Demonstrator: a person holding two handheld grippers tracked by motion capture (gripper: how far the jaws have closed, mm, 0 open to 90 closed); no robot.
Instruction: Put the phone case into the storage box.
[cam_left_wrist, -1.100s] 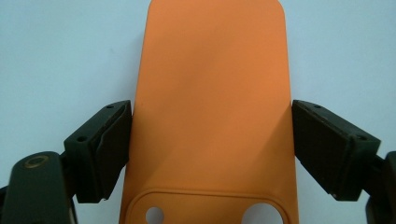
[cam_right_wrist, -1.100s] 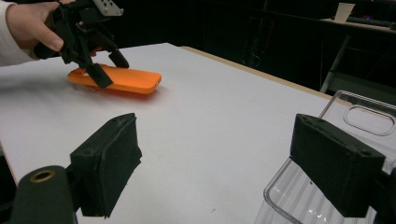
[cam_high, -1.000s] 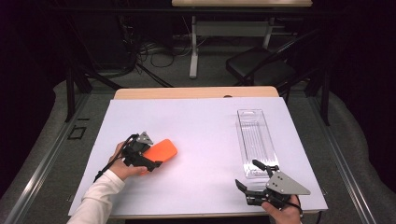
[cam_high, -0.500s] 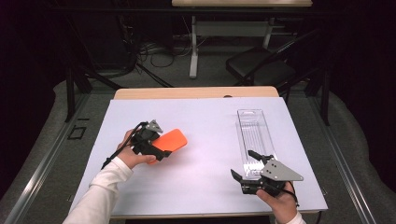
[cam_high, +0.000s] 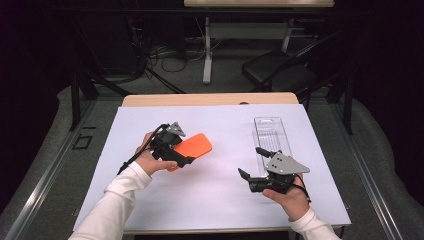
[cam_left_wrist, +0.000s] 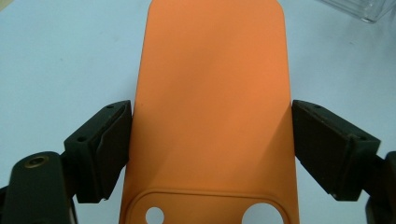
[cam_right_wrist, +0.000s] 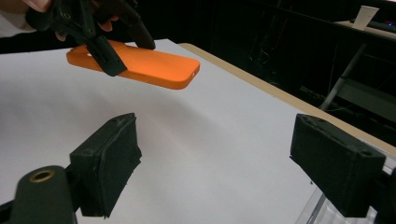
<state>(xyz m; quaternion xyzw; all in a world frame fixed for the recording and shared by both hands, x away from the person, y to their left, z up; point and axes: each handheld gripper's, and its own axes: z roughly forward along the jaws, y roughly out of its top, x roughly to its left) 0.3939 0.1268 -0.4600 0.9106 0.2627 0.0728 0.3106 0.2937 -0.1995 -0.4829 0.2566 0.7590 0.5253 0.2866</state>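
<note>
My left gripper (cam_high: 183, 150) is shut on an orange phone case (cam_high: 194, 146), its jaws pressing on the two long edges. In the left gripper view the case (cam_left_wrist: 210, 93) runs away from me between the pads (cam_left_wrist: 102, 149), camera cut-outs nearest. From the right gripper view the case (cam_right_wrist: 140, 65) hangs clear of the white sheet, with a shadow under it. My right gripper (cam_high: 251, 161) hovers low over the sheet at the right, open, with nothing between its jaws (cam_right_wrist: 215, 158). A clear plastic package (cam_high: 272, 135) lies flat just beyond it.
A white sheet (cam_high: 225, 205) covers the table, with a wooden edge (cam_high: 210, 99) at the far side. Beyond stand a dark chair (cam_high: 280, 75) and a table leg (cam_high: 206, 55) on the floor. The person's sleeves come in from the bottom.
The left gripper has carried the orange case up, rightward and away from the person. The right gripper has moved left and forward, toward the near end of the clear package.
</note>
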